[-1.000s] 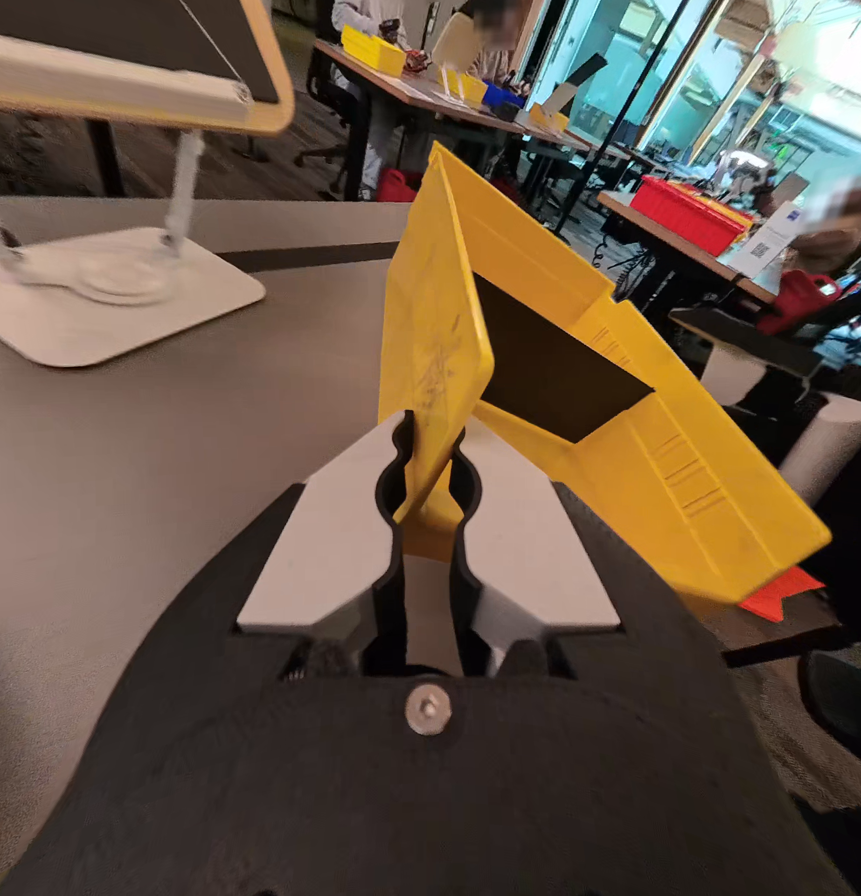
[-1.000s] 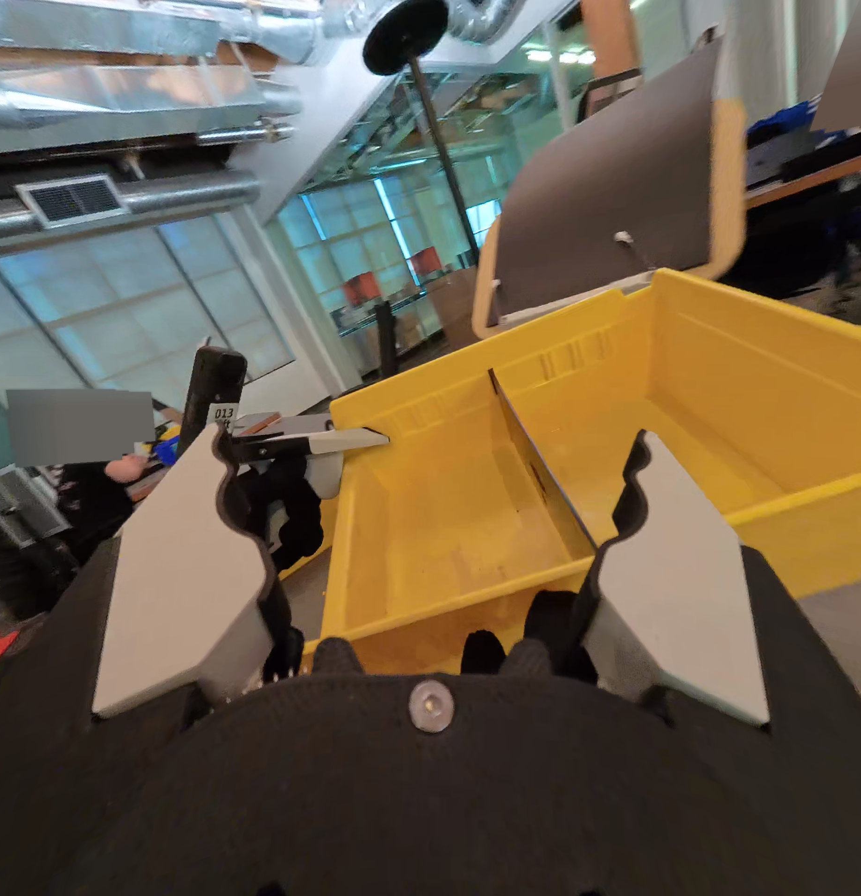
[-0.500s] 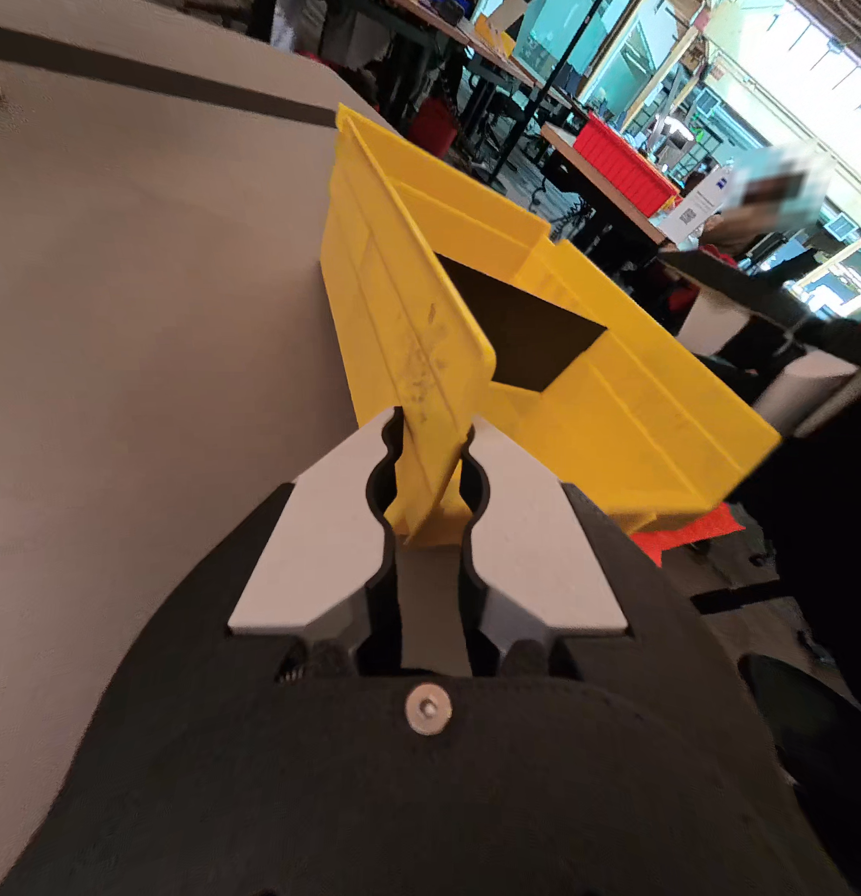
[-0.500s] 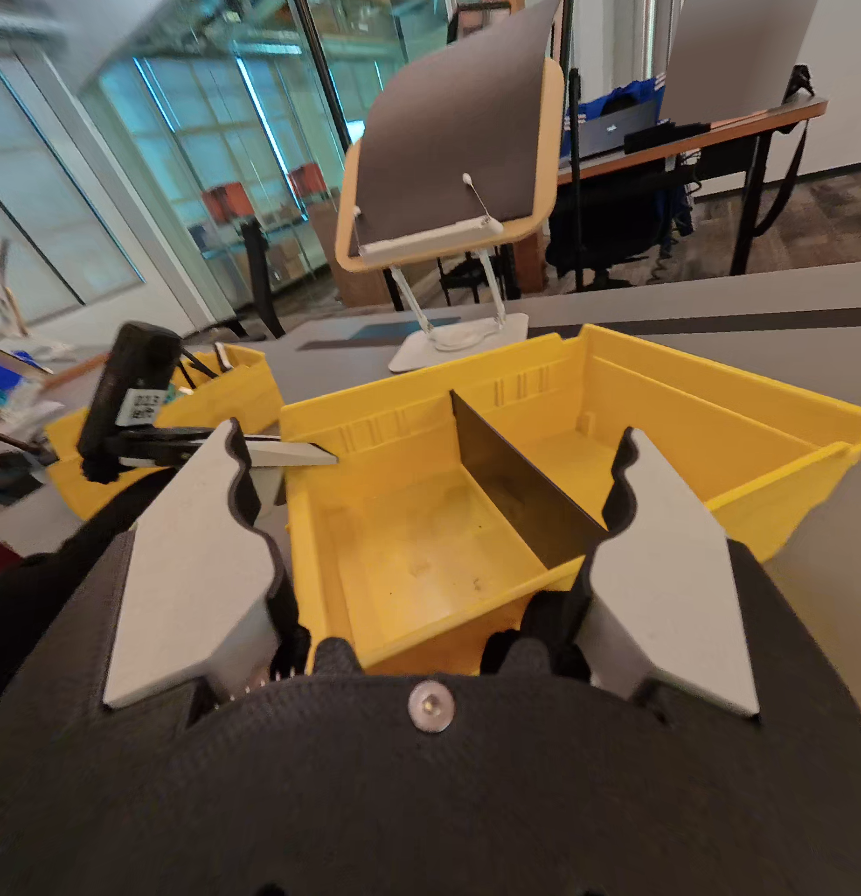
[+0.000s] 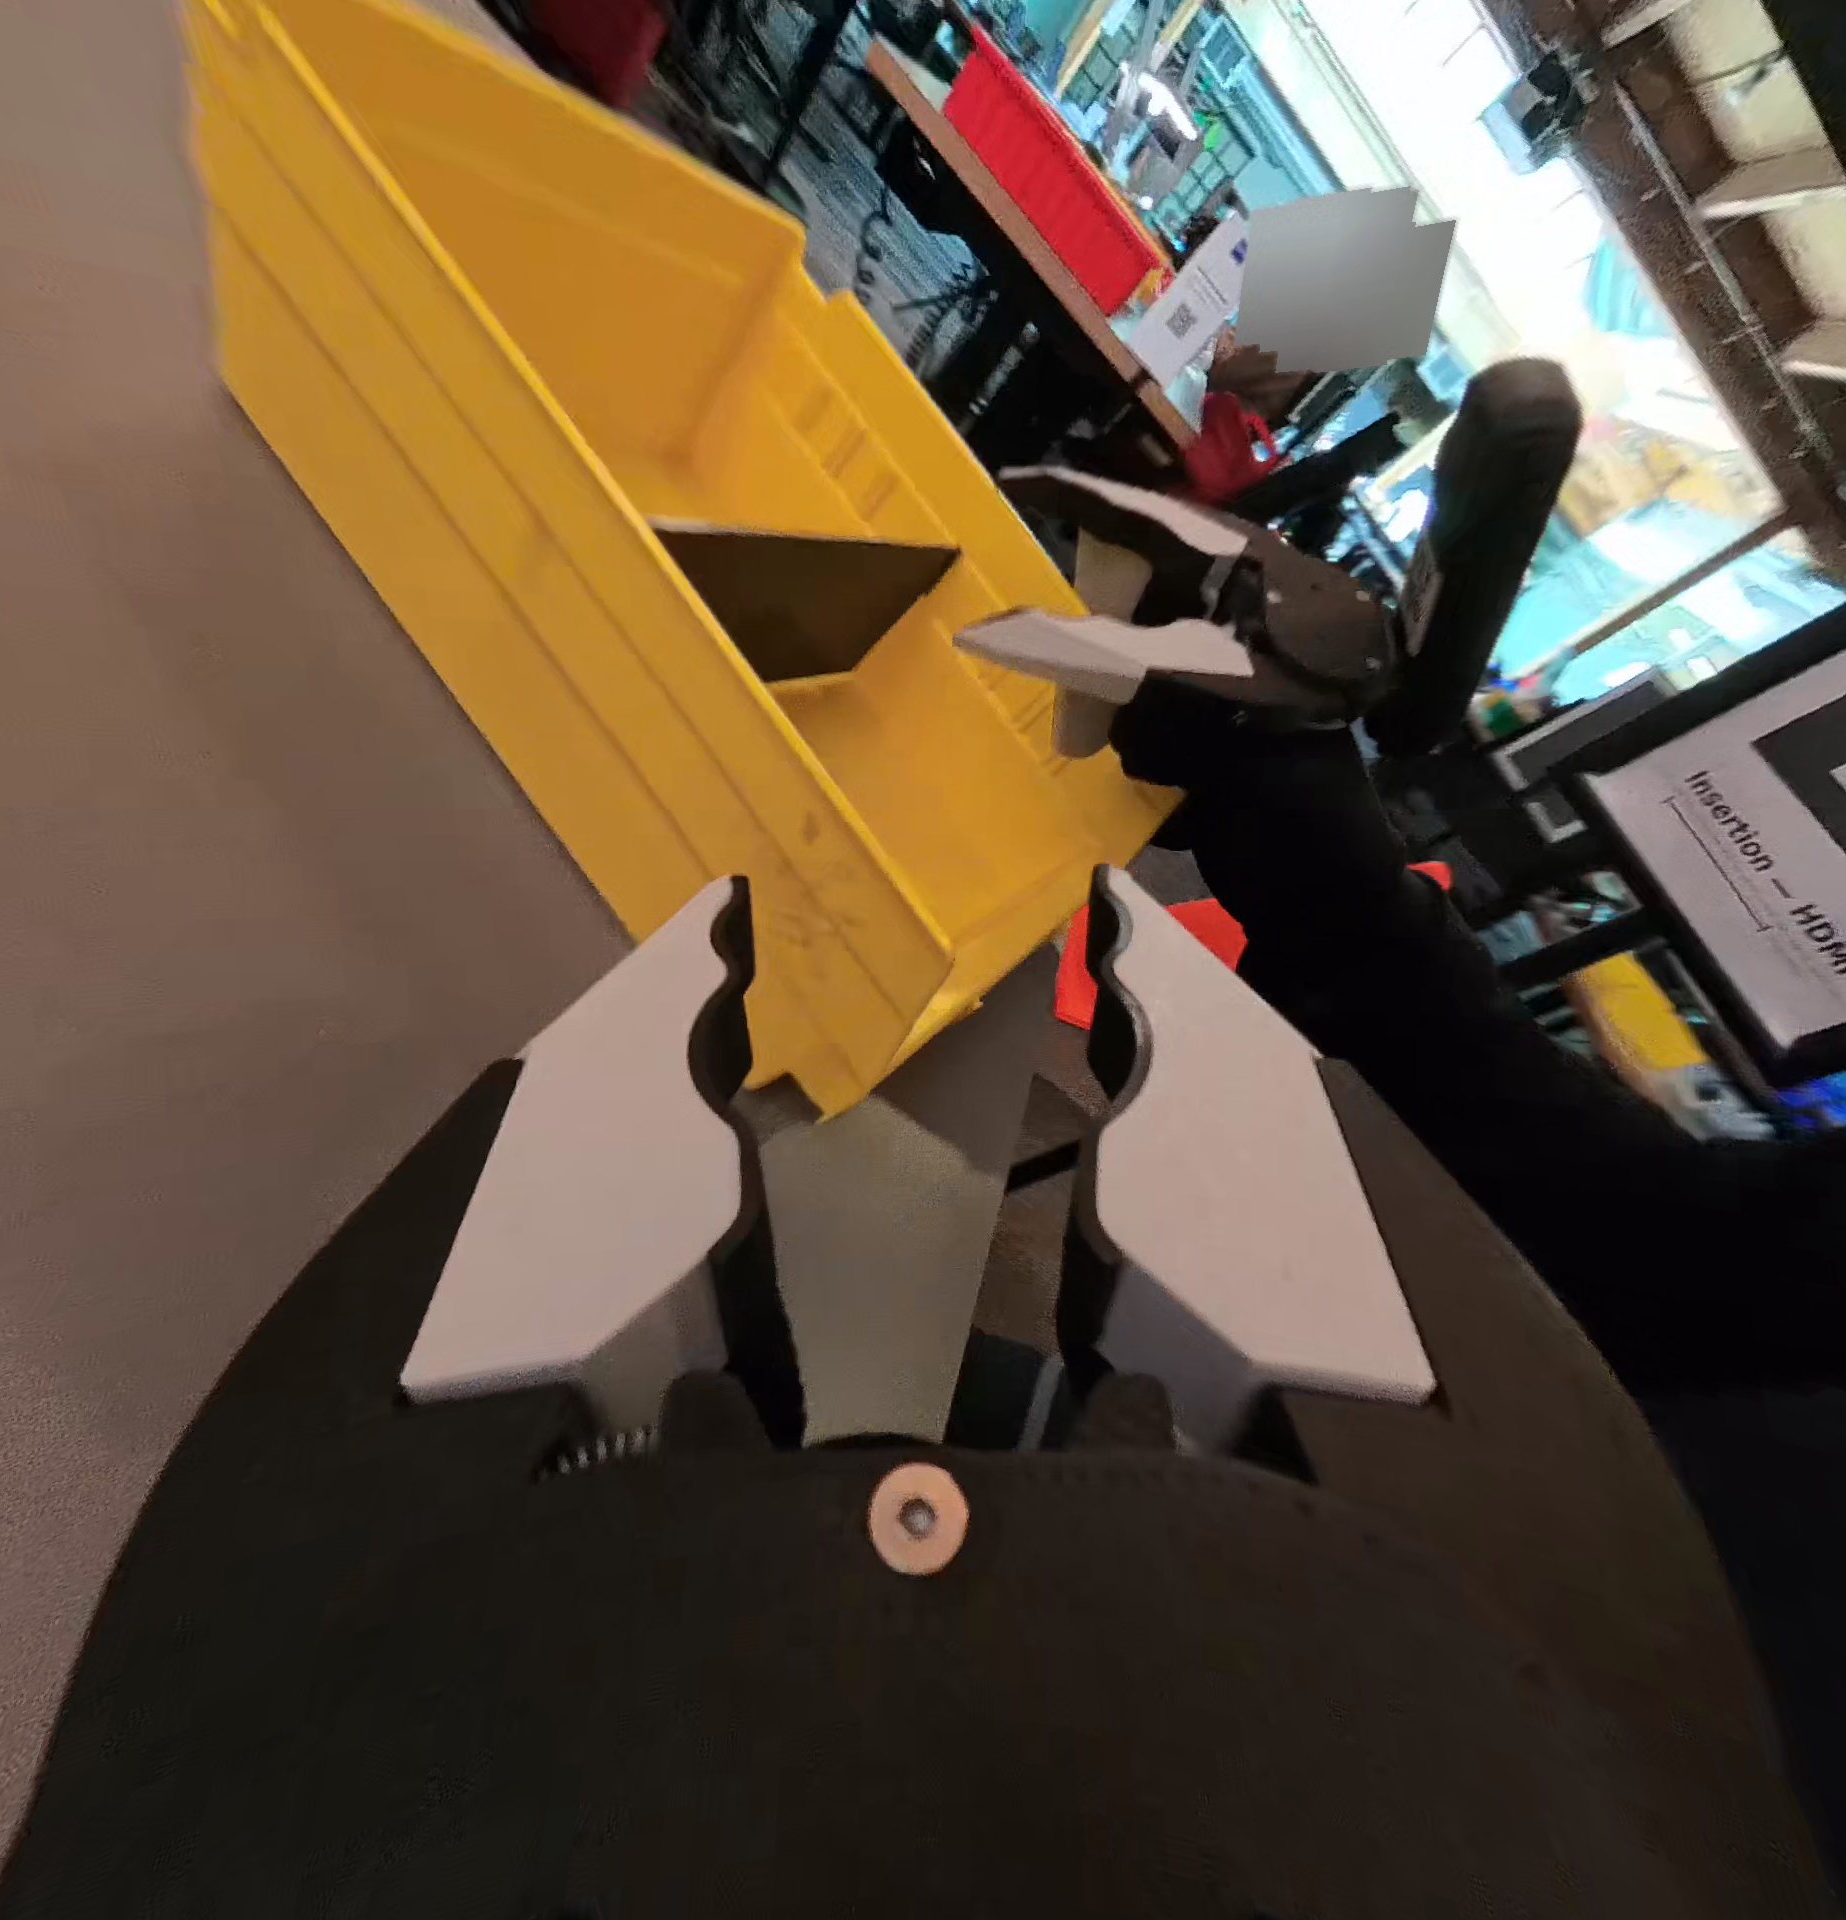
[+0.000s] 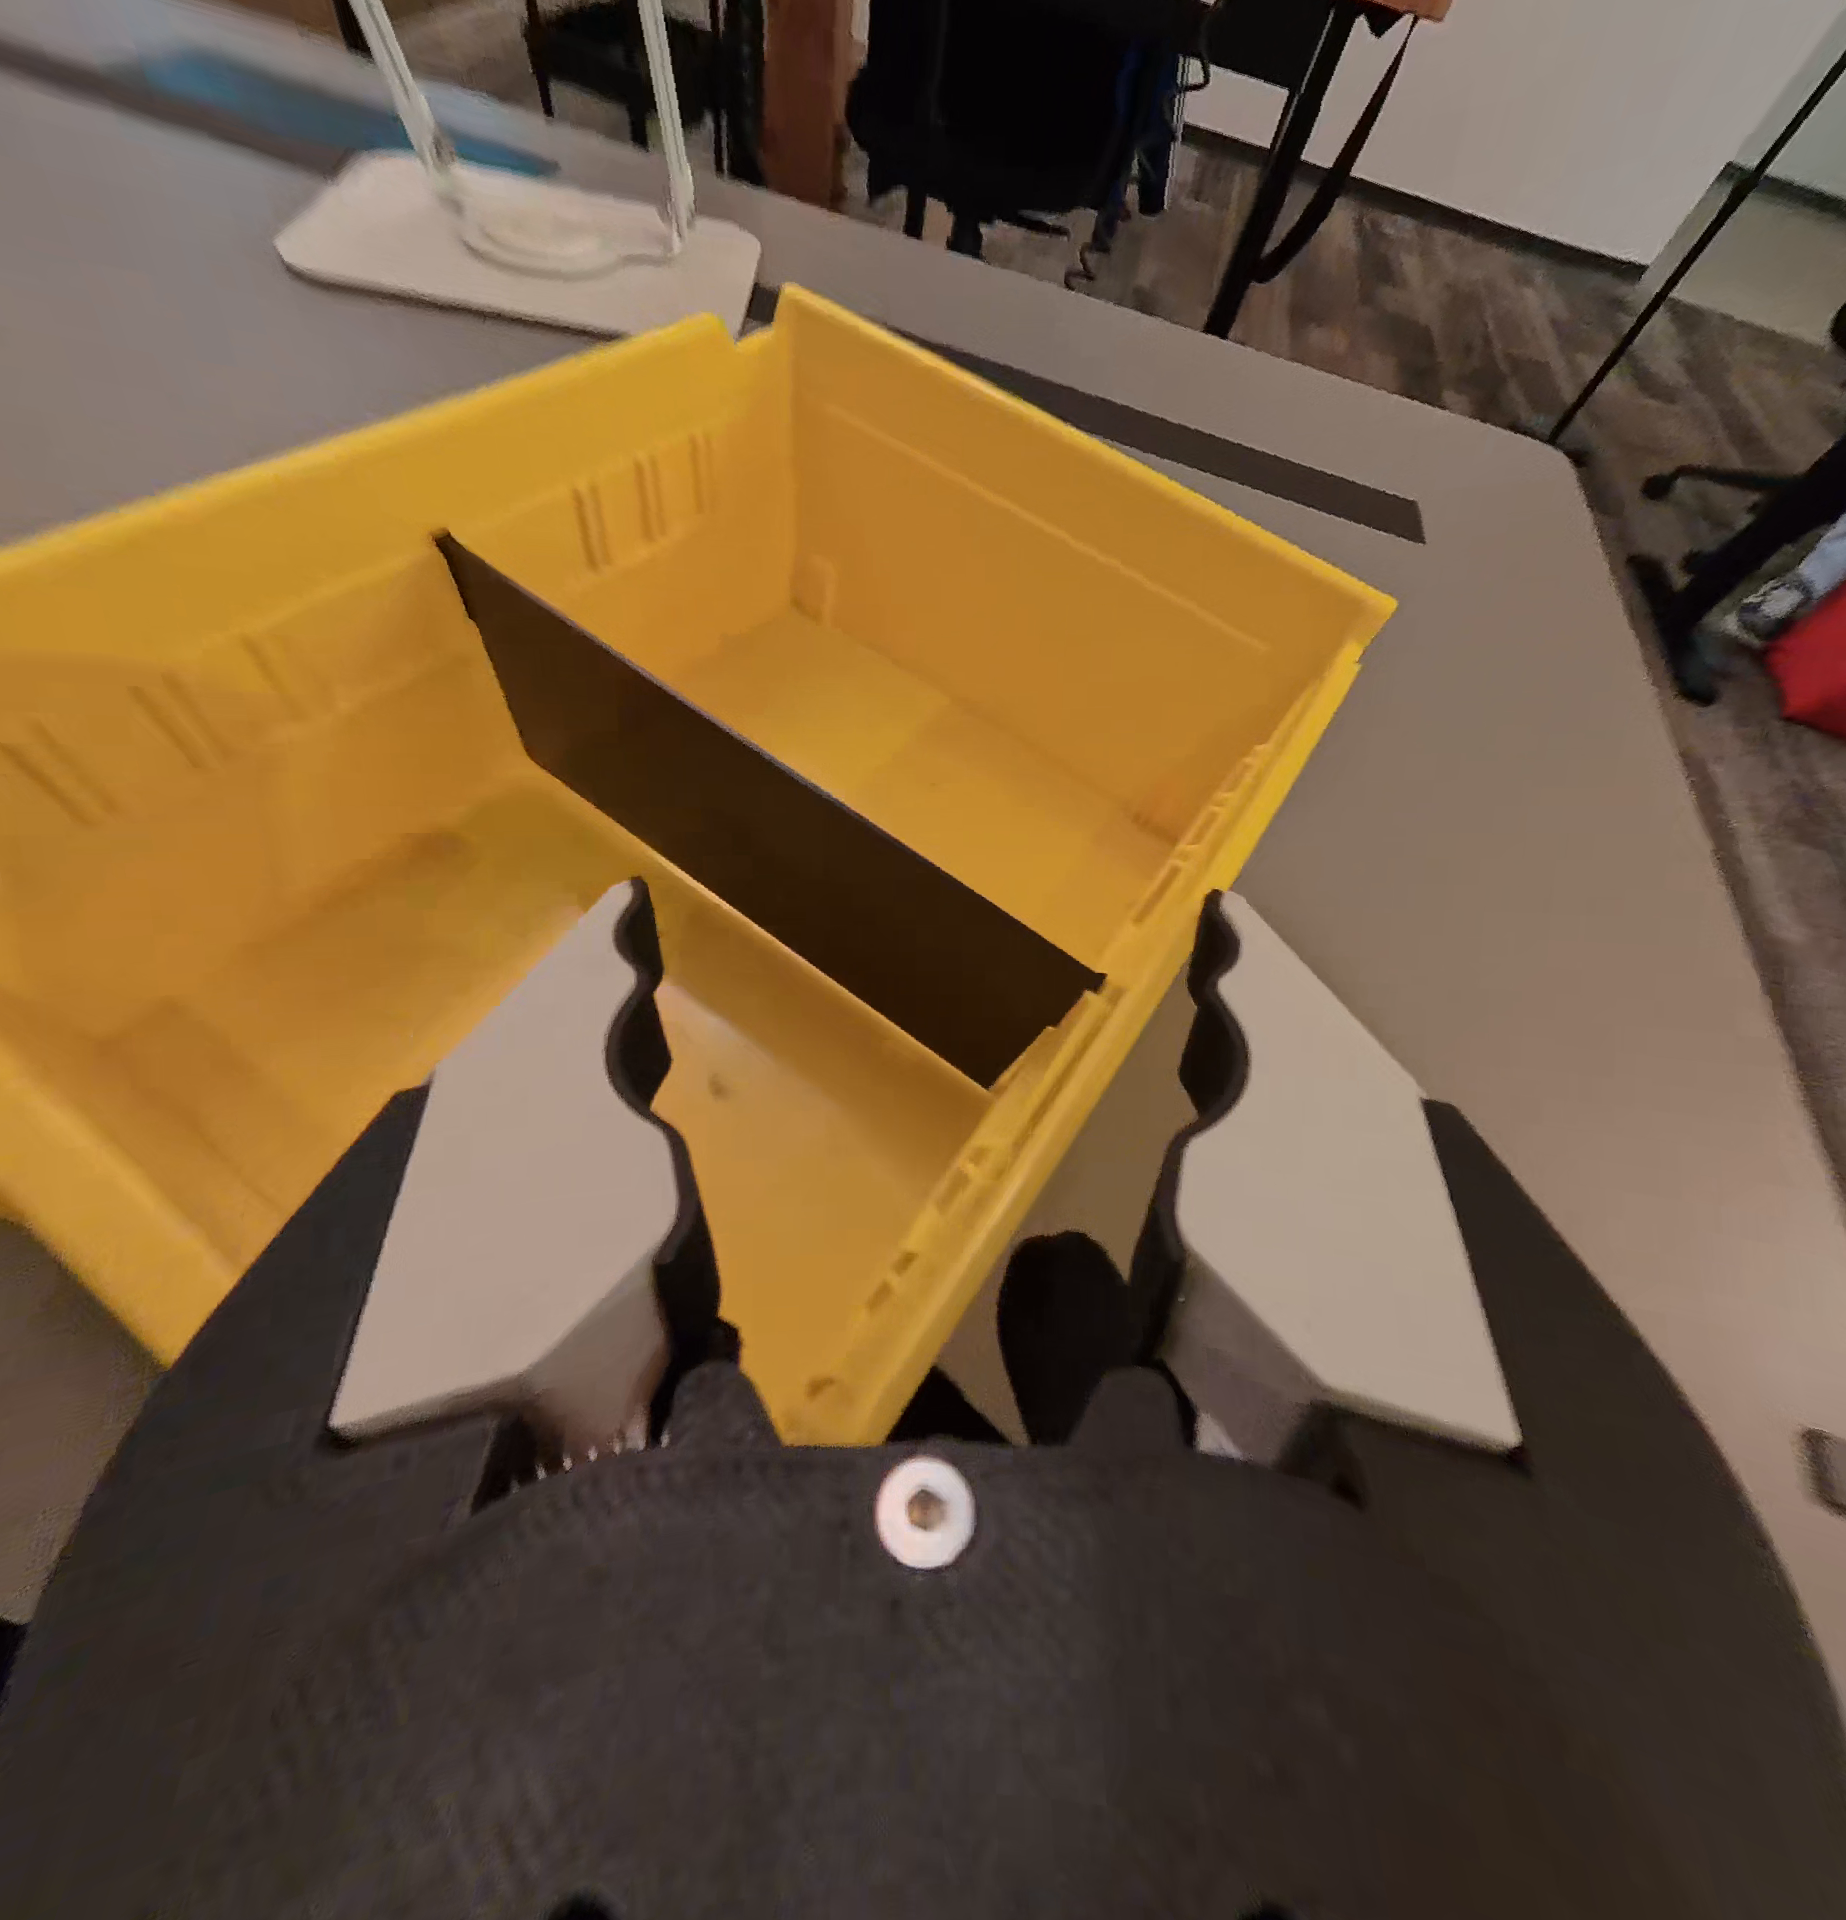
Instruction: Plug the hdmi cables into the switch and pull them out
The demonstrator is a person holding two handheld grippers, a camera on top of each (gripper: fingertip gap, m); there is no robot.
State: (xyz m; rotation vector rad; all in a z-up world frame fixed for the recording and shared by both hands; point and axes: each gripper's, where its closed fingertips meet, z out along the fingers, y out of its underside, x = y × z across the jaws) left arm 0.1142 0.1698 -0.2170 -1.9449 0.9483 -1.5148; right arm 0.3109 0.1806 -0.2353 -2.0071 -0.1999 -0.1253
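Left wrist view: left gripper [image 5: 914, 935] w/ fingers spread, nothing between them; a sec ago it was pinching the wall of the yellow bin [image 5: 545, 436], so it's let go. Bin's near corner sits just ahead at frame centre on the grey table [image 5: 171, 883]; right gripper [image 5: 1033, 561] hovers mid-right over the far rim. Right wrist view: right gripper [image 6: 924, 914] spread wide over the bin [image 6: 275, 582], black divider [image 6: 753, 821] at centre, both compartments bare. No HDMI cables or switch visible anywhere, so probably the task's closing tidy-up.
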